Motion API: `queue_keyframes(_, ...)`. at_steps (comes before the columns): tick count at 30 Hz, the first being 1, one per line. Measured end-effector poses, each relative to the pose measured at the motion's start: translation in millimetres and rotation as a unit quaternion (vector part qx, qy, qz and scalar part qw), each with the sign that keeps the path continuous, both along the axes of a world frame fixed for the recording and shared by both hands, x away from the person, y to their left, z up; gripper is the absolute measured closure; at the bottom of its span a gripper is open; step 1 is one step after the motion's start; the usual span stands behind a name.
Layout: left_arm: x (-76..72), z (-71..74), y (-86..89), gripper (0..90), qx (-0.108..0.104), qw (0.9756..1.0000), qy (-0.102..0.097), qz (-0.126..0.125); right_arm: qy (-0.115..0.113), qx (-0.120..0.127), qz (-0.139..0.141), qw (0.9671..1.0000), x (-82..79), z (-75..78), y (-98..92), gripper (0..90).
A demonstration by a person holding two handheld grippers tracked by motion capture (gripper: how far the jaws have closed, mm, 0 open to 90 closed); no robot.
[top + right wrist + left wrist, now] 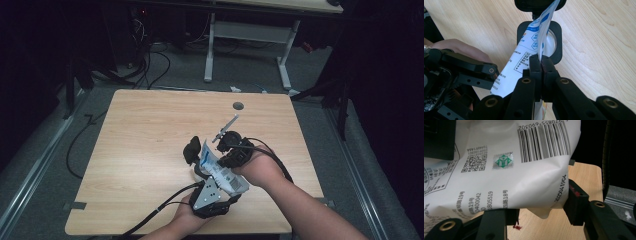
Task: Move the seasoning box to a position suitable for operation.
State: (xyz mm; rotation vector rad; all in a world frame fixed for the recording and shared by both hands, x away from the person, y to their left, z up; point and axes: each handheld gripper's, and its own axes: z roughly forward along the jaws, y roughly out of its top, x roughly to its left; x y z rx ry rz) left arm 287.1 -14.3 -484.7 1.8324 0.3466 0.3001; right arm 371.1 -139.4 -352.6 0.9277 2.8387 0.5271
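Item: white printed pouch (pixel 218 169), held above the table (pixel 150 150), near its front edge. Left gripper (pixel 541 212): jaws clamped across the pouch body. Right gripper (pixel 541 65): jaws together, pinching the pouch's edge. Step: probably tearing it open; next move calls for opposed pulling.

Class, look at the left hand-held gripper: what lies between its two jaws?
The white printed pouch fills the gap between the jaws of the left hand-held gripper, barcode side facing the camera, as the left gripper view shows; whether the pads press on it is unclear.
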Motion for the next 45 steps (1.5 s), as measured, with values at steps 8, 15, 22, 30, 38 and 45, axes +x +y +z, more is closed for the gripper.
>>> queue_keyframes(8, -0.2, 0.6, -0.1, 53.6, -0.002, 1.0000, 0.001, 0.001, 0.000, -0.001, 0.001, 1.0000, 0.9, -1.3, 1.4, 89.4)
queue_keyframes(15, 0.0, 0.7, -0.1, 53.7, -0.002, 1.0000, -0.001, 0.001, 0.002, 0.000, 0.001, 1.0000, 1.5, -1.7, 1.7, 89.4)
queue_keyframes(22, 0.2, 2.5, 0.6, 53.8, -0.004, 1.0000, -0.004, 0.003, -0.003, -0.001, 0.001, 1.0000, 0.9, 1.4, 2.0, 89.4)
queue_keyframes(30, 1.1, 3.2, 0.4, 53.9, -0.006, 1.0000, -0.006, 0.004, -0.005, -0.002, 0.002, 1.0000, 1.6, 3.2, 2.0, 89.4)
queue_keyframes(38, 1.0, 3.8, 0.3, 54.0, -0.007, 0.9999, -0.007, 0.005, -0.007, -0.002, 0.002, 1.0000, 1.6, 4.2, 1.9, 89.4)
queue_keyframes(45, 2.0, 5.3, 0.8, 54.1, -0.006, 0.9999, -0.008, 0.005, -0.006, 0.001, 0.001, 1.0000, 2.4, 5.1, 2.1, 89.4)
